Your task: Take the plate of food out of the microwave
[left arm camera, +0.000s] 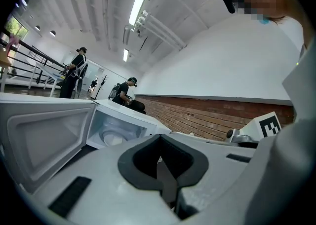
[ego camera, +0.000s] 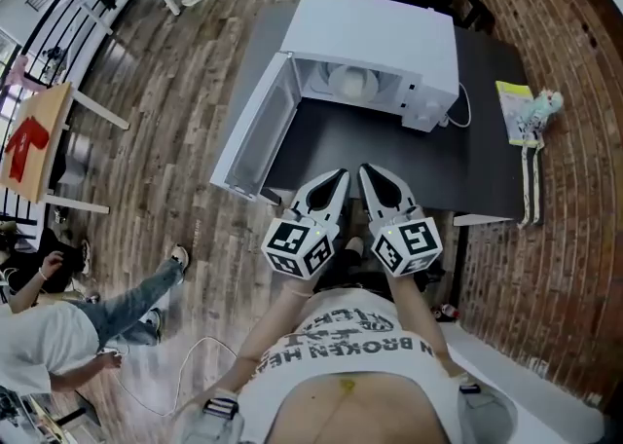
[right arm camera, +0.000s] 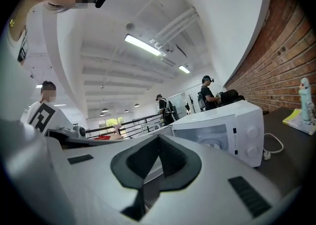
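The white microwave (ego camera: 380, 43) stands at the back of a dark table (ego camera: 487, 169), its door (ego camera: 255, 130) swung wide to the left. Inside it sits a pale plate (ego camera: 352, 82), also visible as the plate (left arm camera: 112, 137) in the left gripper view; I cannot make out food on it. My left gripper (ego camera: 336, 181) and right gripper (ego camera: 372, 176) hover side by side over the table's near edge, well short of the microwave. Both are shut with nothing in them. The right gripper view shows the microwave (right arm camera: 222, 130) from its front right.
A yellow book with a small figurine (ego camera: 526, 111) lies at the table's right end. A white cable (ego camera: 463, 111) runs from the microwave's right side. A brick wall borders the right. A person's legs (ego camera: 136, 301) are on the wooden floor at left.
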`<act>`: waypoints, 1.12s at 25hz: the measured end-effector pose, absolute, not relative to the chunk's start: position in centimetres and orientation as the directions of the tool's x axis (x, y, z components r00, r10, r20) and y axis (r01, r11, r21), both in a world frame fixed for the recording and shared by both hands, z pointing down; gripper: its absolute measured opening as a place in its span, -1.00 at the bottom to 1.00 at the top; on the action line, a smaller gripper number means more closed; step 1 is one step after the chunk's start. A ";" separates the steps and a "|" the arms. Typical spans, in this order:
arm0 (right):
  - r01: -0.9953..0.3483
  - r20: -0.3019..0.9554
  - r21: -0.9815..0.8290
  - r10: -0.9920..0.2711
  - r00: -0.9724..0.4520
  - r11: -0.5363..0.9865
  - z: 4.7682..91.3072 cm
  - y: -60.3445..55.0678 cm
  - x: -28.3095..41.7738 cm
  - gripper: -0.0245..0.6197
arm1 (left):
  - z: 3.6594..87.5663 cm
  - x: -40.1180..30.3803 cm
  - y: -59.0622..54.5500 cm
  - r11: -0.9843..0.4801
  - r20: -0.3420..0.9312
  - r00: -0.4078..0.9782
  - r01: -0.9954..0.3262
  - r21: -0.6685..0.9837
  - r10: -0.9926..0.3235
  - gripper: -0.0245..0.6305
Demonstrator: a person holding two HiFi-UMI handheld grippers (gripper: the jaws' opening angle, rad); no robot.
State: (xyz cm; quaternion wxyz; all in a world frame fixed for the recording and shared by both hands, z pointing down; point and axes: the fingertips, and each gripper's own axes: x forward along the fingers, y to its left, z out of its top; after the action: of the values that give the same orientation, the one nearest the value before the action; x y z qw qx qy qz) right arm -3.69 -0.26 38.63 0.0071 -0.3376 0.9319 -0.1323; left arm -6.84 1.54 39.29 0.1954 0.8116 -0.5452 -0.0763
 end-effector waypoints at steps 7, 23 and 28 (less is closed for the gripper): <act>-0.615 0.083 -0.264 -0.618 -0.782 0.743 39.5 -3.5 -2.5 -0.90 | 40.3 -6.0 -1.6 -0.297 0.098 0.366 -0.862 0.411 -0.925 -0.90; -0.652 0.094 -0.280 -0.656 -0.749 0.705 40.3 -8.8 -2.2 -0.90 | 41.0 -6.3 -7.1 -0.317 0.118 0.400 -0.846 0.428 -0.909 -0.90; -0.684 0.100 -0.264 -0.686 -0.721 0.680 40.0 -11.9 -3.4 -0.90 | 40.7 -7.5 -10.4 -0.356 0.108 0.440 -0.829 0.432 -0.892 -0.90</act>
State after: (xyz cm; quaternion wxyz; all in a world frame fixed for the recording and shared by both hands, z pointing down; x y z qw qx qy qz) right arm -3.36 -11.86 40.02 0.0037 -0.3738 0.9165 -0.1427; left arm -7.52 -10.44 40.71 0.2170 0.8202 -0.5244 -0.0726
